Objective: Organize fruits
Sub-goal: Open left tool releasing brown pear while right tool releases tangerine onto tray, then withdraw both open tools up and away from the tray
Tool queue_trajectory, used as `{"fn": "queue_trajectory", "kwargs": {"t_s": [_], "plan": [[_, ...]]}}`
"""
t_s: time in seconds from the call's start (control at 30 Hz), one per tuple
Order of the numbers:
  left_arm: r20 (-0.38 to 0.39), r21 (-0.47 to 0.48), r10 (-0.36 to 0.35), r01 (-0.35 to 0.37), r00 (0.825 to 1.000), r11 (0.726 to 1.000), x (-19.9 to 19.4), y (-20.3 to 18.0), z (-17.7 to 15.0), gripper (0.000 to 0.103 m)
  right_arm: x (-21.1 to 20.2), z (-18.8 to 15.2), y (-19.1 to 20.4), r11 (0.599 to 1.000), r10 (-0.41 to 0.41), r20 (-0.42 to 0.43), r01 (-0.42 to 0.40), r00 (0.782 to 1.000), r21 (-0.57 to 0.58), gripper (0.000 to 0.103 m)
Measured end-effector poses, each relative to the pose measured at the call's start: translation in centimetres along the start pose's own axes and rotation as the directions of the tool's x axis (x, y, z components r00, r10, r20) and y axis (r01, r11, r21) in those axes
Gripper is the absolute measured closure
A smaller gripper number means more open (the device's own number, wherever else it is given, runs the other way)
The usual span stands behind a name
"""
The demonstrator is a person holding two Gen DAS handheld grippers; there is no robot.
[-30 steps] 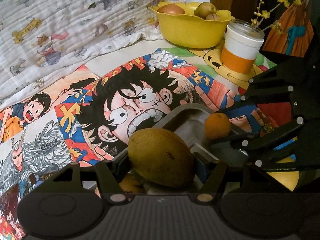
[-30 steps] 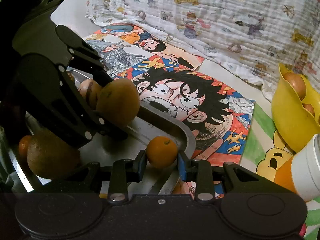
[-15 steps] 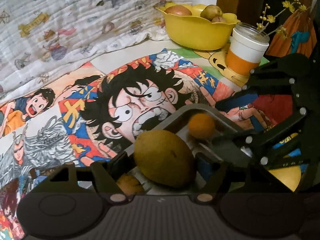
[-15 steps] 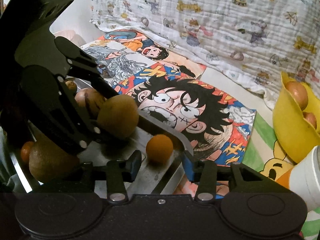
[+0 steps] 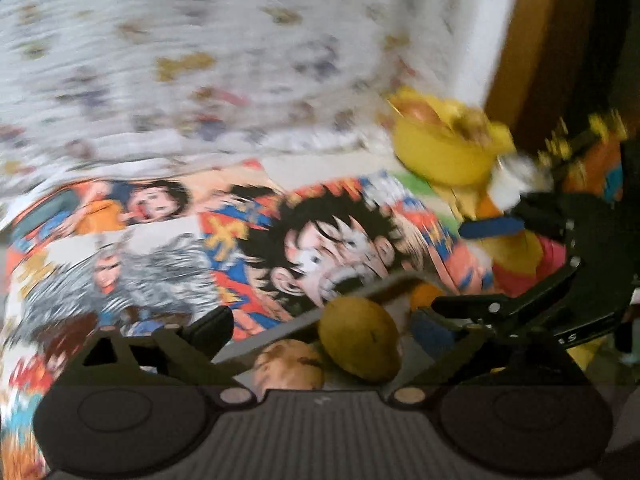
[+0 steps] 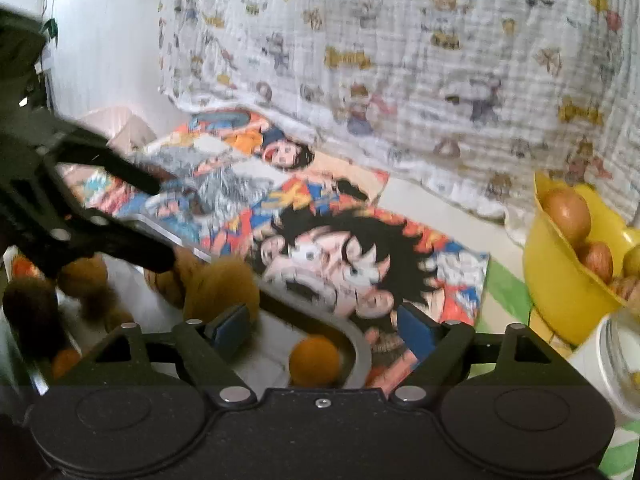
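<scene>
Now both grippers angled down over the metal tray (image 6: 356, 354), jaws just opened wide — left gripper (image 5: 320, 330), right gripper (image 6: 320, 334) — nothing gripped.

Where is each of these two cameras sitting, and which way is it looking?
Left wrist view: sits on the left tool, looking forward and down over a grey tray holding a yellow-green mango; its own open fingers frame the bottom, and the right tool crosses at right.
Right wrist view: sits on the right tool, looking down at a small orange in the tray; its open fingers show, and the left tool crosses at left.
Shared: tray, orange, cartoon mat, yellow bowl.
</scene>
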State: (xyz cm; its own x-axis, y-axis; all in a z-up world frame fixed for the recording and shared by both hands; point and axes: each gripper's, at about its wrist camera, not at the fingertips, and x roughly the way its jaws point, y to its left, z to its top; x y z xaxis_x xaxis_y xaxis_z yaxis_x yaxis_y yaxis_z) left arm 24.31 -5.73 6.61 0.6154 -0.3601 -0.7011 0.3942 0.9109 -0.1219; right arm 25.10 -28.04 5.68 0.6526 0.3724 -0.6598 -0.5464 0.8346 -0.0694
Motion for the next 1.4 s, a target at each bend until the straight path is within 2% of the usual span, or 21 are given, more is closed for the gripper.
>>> {"fn": "queue_trajectory", "kwargs": {"t_s": [0.2, 0.3, 0.4, 0.57, 0.63, 0.73, 0.8, 0.9, 1.03, 1.17, 1.4], "plan": [[0.088, -0.145, 0.057, -0.044, 0.995, 0.988, -2.9, 2.3, -2.0, 0.001, 0.2, 3.5, 0.2, 1.0, -0.024, 0.044, 0.024, 0.999, 0.002, 0.015], [0.124, -0.262, 0.071, -0.036, 0.99, 0.964, -4.1, 3.9, -3.0, 0.001, -0.1, 5.2, 0.1, 0.998, -0.058, 0.088, 0.058, 0.994, 0.001, 0.01], [0.143, -0.334, 0.096, -0.043, 0.985, 0.941, -4.9, 5.0, -3.8, 0.001, -0.4, 6.8, -0.1, 0.994, -0.108, 0.14, 0.108, 0.984, 0.006, 0.01], [0.159, -0.339, 0.162, -0.1, 0.974, 0.936, -5.7, 4.6, -4.9, 0.001, -1.2, 8.2, -0.6, 0.975, -0.204, 0.224, 0.219, 0.953, -0.044, 0.009], [0.195, -0.349, 0.223, -0.145, 0.955, 0.926, -6.2, 4.1, -5.4, 0.001, -1.8, 8.1, -1.0, 0.971, -0.21, 0.237, 0.23, 0.949, -0.061, 0.003], [0.222, -0.353, 0.271, -0.181, 0.937, 0.918, -6.6, 3.3, -6.0, 0.001, -2.8, 7.5, -1.2, 0.965, -0.219, 0.243, 0.247, 0.945, -0.092, 0.001], [0.217, -0.351, 0.274, -0.187, 0.937, 0.918, -6.6, 2.8, -6.4, 0.001, -3.6, 7.0, -1.4, 0.954, -0.227, 0.244, 0.265, 0.943, -0.136, 0.001], [0.21, -0.345, 0.264, -0.181, 0.941, 0.921, -6.6, 2.0, -6.8, 0.001, -4.9, 6.3, -1.6, 0.929, -0.268, 0.271, 0.323, 0.924, -0.181, 0.001], [0.215, -0.351, 0.253, -0.167, 0.943, 0.921, -6.8, 0.9, -7.5, 0.001, -7.2, 5.9, -2.6, 0.912, -0.308, 0.312, 0.372, 0.899, -0.173, 0.001], [0.22, -0.346, 0.245, -0.159, 0.944, 0.925, -7.0, -0.1, -8.0, 0.001, -9.4, 5.4, -3.5, 0.925, -0.293, 0.311, 0.35, 0.904, -0.146, 0.001], [0.251, -0.351, 0.25, -0.153, 0.935, 0.924, -8.4, -1.4, -9.1, 0.001, -13.0, 2.4, -2.4, 0.978, -0.194, 0.31, 0.208, 0.931, -0.013, 0.001]]}}
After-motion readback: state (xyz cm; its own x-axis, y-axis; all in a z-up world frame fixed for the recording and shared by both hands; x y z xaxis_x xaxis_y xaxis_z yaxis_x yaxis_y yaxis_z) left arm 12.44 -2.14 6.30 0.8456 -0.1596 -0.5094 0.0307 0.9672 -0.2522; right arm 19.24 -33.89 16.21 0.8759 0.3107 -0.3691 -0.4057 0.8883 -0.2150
